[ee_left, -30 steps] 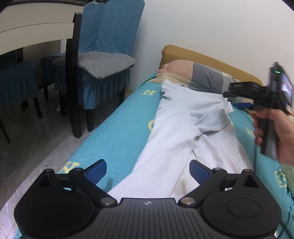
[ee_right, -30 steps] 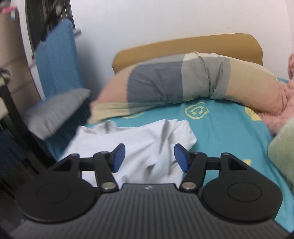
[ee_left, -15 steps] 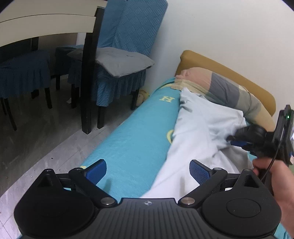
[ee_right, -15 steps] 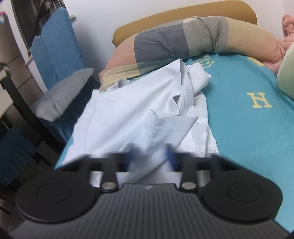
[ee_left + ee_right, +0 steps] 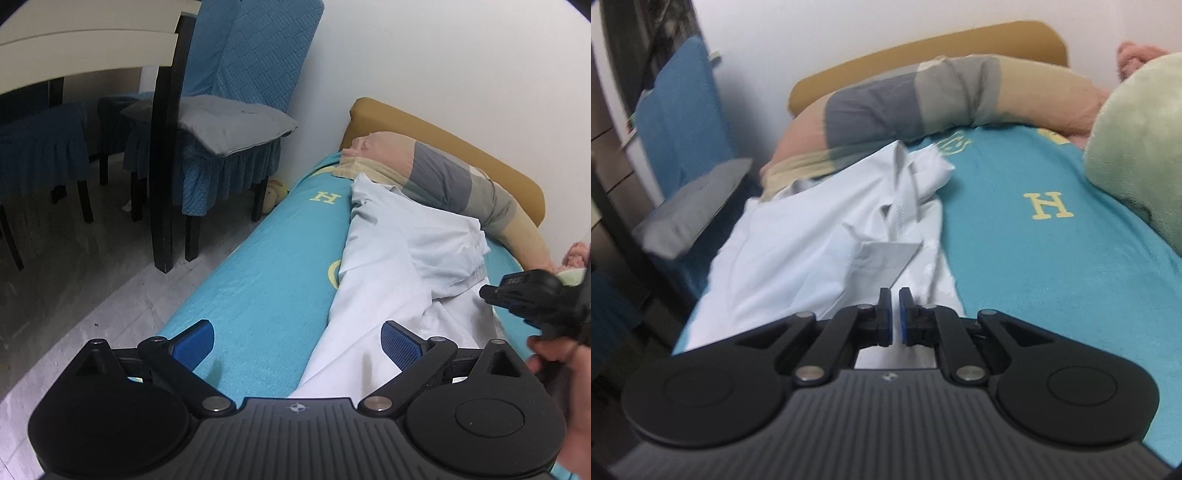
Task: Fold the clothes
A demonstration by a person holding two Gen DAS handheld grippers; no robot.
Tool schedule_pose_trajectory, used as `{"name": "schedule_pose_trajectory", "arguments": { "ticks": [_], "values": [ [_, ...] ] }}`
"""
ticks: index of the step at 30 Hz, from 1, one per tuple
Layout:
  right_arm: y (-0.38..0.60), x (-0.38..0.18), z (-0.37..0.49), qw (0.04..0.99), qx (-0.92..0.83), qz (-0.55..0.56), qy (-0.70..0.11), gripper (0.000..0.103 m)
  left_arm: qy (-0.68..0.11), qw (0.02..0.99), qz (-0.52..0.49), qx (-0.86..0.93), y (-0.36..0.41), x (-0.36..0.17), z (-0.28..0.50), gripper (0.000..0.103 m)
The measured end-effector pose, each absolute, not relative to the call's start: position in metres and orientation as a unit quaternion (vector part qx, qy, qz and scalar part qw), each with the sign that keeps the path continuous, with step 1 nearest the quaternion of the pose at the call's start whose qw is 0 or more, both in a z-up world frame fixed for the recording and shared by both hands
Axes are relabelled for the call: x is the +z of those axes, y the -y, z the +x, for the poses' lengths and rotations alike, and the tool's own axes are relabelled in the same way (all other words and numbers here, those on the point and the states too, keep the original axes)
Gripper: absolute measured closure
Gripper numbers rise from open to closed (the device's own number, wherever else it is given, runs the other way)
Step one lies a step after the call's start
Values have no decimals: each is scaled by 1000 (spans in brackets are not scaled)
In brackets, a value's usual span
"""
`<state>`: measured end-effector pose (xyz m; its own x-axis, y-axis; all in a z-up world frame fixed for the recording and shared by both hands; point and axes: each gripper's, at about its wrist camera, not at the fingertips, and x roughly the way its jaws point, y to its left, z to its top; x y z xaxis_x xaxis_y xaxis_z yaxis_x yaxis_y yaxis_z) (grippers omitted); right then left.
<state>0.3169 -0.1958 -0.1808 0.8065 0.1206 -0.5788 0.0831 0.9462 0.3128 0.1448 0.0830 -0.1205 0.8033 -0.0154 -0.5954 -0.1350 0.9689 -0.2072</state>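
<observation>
One pale garment (image 5: 399,266) lies spread along the teal bed sheet (image 5: 266,295), its top against the striped pillow (image 5: 443,177). The left gripper (image 5: 297,341) hangs over the garment's near end, its blue pads wide apart and holding nothing. The right gripper (image 5: 894,317) sits at the cloth's right edge with jaws nearly together; I cannot tell whether fabric is pinched between them.

Bed (image 5: 266,288) in teal sheet, white garment (image 5: 399,266) spread on it, striped pillow (image 5: 443,177) at headboard, green plush (image 5: 1137,147) beside
</observation>
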Motion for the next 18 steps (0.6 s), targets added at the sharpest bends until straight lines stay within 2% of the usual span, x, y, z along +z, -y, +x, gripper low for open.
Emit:
{"name": "schedule_pose_trajectory", "arguments": {
  "ticks": [1,2,4,11,18],
  "values": [
    [196,-174,310,935,17,163,-314,73,-309,943,-116,32,-82,-119,143,5],
    [197,-165,301,936,24,162,-311,49,-306,945,-112,33,-82,-117,142,5],
    [198,-144,277,941,38,159,-297,32,-300,948,-103,33,-81,-113,139,5],
    [213,-76,151,943,74,181,-269,32,-316,941,-118,42,-88,-97,123,5],
    [229,-72,30,936,56,217,-271,28,-331,931,-151,26,-91,-71,91,5]
  ]
}}
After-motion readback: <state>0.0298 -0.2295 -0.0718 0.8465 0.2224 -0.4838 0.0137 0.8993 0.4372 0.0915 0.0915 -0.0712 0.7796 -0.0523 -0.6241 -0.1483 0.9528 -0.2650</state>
